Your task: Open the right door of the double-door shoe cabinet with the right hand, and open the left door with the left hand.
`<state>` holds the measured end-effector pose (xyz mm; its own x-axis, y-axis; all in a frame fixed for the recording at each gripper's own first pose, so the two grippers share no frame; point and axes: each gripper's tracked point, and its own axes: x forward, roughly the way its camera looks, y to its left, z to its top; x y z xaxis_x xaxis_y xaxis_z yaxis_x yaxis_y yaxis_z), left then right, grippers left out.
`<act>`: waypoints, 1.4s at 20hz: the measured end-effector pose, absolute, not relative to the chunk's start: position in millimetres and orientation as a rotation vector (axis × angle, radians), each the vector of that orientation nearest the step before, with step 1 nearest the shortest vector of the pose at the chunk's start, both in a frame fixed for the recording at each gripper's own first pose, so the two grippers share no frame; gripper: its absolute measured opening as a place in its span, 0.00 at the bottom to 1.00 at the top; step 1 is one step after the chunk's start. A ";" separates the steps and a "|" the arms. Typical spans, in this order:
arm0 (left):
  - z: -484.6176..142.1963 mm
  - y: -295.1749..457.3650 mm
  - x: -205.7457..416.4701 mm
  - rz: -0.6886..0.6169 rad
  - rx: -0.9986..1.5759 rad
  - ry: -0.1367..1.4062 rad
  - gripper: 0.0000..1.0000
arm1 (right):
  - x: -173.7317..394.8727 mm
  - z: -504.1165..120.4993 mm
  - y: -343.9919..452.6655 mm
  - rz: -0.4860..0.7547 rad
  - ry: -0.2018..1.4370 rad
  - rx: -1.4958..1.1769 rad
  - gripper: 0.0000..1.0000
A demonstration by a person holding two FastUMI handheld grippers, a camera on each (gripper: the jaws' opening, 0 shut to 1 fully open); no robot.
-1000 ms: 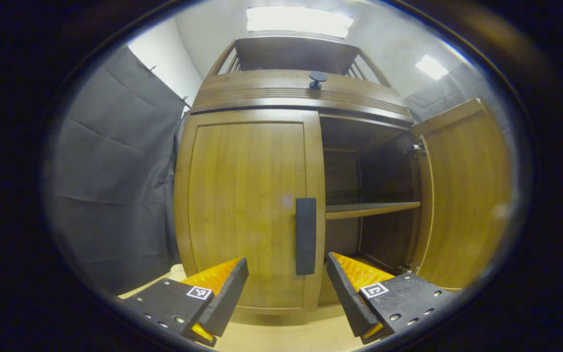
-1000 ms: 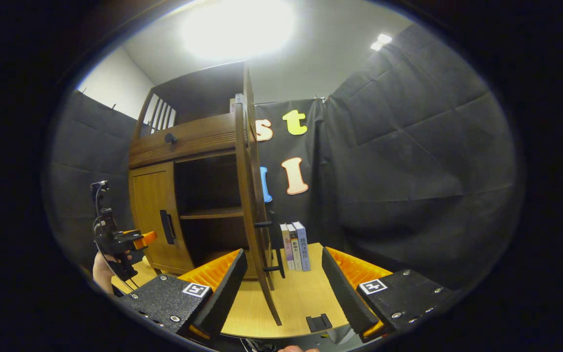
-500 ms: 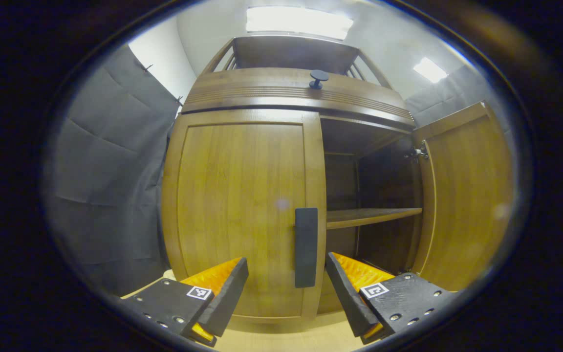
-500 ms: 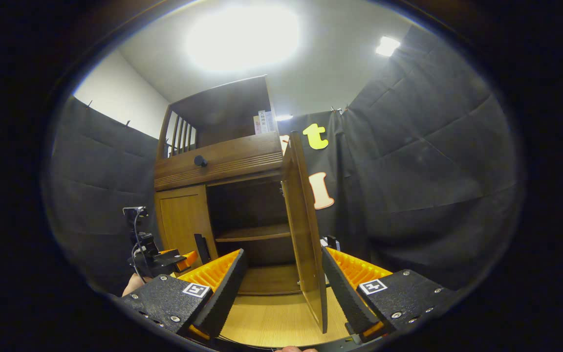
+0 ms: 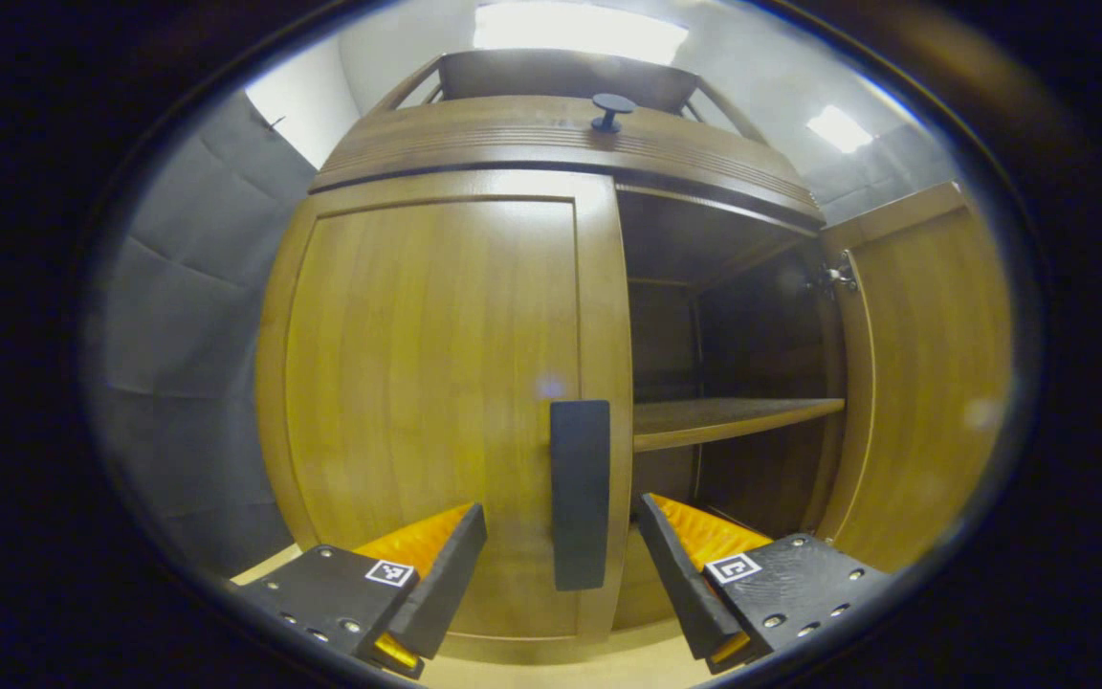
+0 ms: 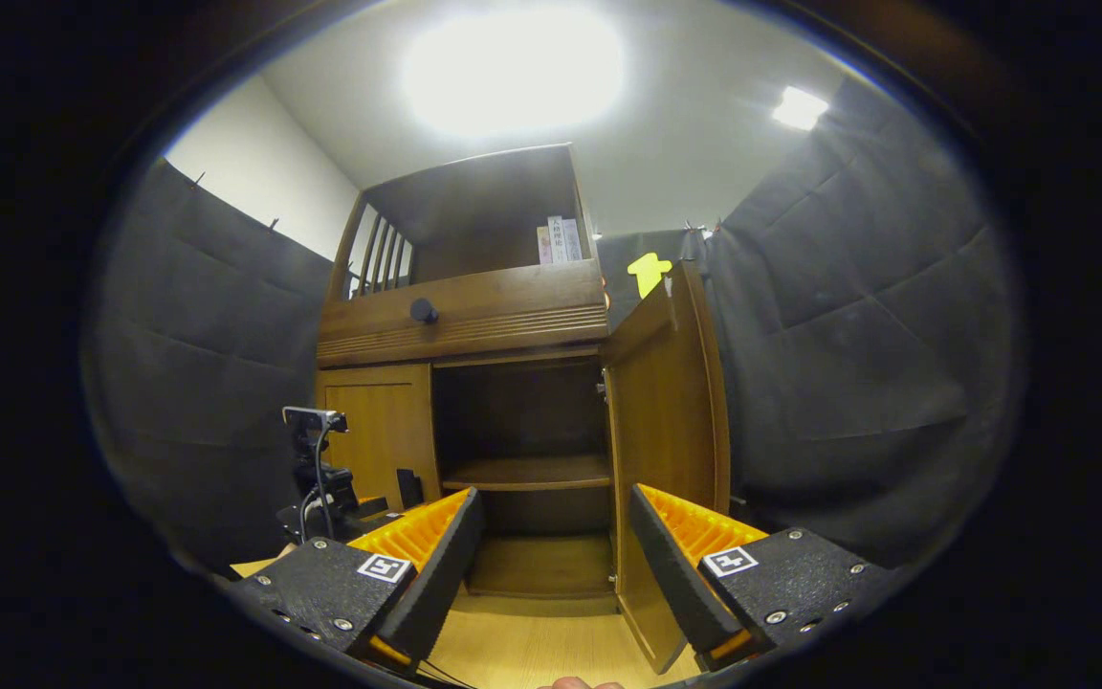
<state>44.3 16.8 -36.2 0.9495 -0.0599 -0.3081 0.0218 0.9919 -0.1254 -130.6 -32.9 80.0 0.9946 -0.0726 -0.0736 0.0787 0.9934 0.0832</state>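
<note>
The wooden shoe cabinet [image 5: 561, 144] stands close ahead in the left gripper view. Its left door [image 5: 427, 383] is closed, with a black vertical handle [image 5: 580, 493] at its right edge. My left gripper [image 5: 561, 565] is open, its fingers on either side of the handle's lower end, not touching it. The right door [image 5: 924, 373] stands swung wide open, showing a dark inside with one shelf [image 5: 733, 419]. In the right gripper view my right gripper [image 6: 551, 555] is open and empty, back from the cabinet [image 6: 465, 316]. The open right door [image 6: 671, 421] is just right of centre. The left gripper [image 6: 321, 498] shows near the left door [image 6: 379, 431].
The cabinet stands on a light wooden tabletop [image 6: 532, 646]. A black round knob [image 5: 613, 107] sits on the drawer front above the doors. A few books [image 6: 559, 239] stand in the upper open compartment. Black cloth walls [image 6: 848, 335] close in on both sides.
My left gripper has moved closer to the left door, so the handle now lies between its fingers. My right gripper has drawn back and turned left, away from the open right door.
</note>
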 end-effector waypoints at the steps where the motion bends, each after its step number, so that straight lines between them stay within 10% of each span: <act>1: -35.8 15.6 47.1 -0.040 -0.119 0.312 0.94 | -123.5 78.4 -30.3 -0.067 0.078 0.091 0.95; 9: -39.8 24.2 54.3 0.002 -0.063 0.302 0.99 | -95.0 59.0 -27.9 -0.047 0.092 0.060 0.95; 10: -40.5 22.9 55.5 0.002 -0.055 0.304 0.70 | -92.7 56.4 -28.6 -0.046 0.093 0.062 0.95; 11: -40.1 21.6 56.1 -0.011 -0.054 0.301 0.78 | -92.0 54.6 -28.4 -0.043 0.096 0.061 0.95; 14: -38.4 17.1 59.9 -0.019 -0.091 0.291 0.44 | -88.1 50.6 -25.7 -0.015 0.109 0.064 0.95; 15: -41.0 15.9 59.4 -0.020 -0.102 0.303 0.60 | -87.6 49.8 -25.7 -0.009 0.113 0.063 0.95; 16: -38.6 18.2 55.1 -0.010 -0.114 0.302 0.43 | -87.0 46.5 -27.6 -0.004 0.116 0.060 0.95; 19: -44.6 17.2 53.3 -0.041 -0.121 0.335 0.45 | -85.1 41.8 -28.3 0.005 0.123 0.052 0.95; 20: -46.7 16.7 56.0 -0.049 -0.119 0.341 0.22 | -84.1 40.2 -28.4 0.006 0.126 0.057 0.95; 22: -43.4 17.9 51.8 -0.055 -0.107 0.348 0.17 | -82.8 36.6 -27.4 0.017 0.136 0.073 0.95; 28: -41.0 18.6 50.1 -0.060 -0.105 0.356 0.24 | -79.1 27.2 -23.8 0.020 0.163 0.069 0.95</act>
<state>50.1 18.6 -41.0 0.9355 -0.0775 -0.3446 0.0404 0.9927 -0.1136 -79.1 -23.8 27.2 0.9865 0.0256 -0.1615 -0.0145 0.9974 0.0700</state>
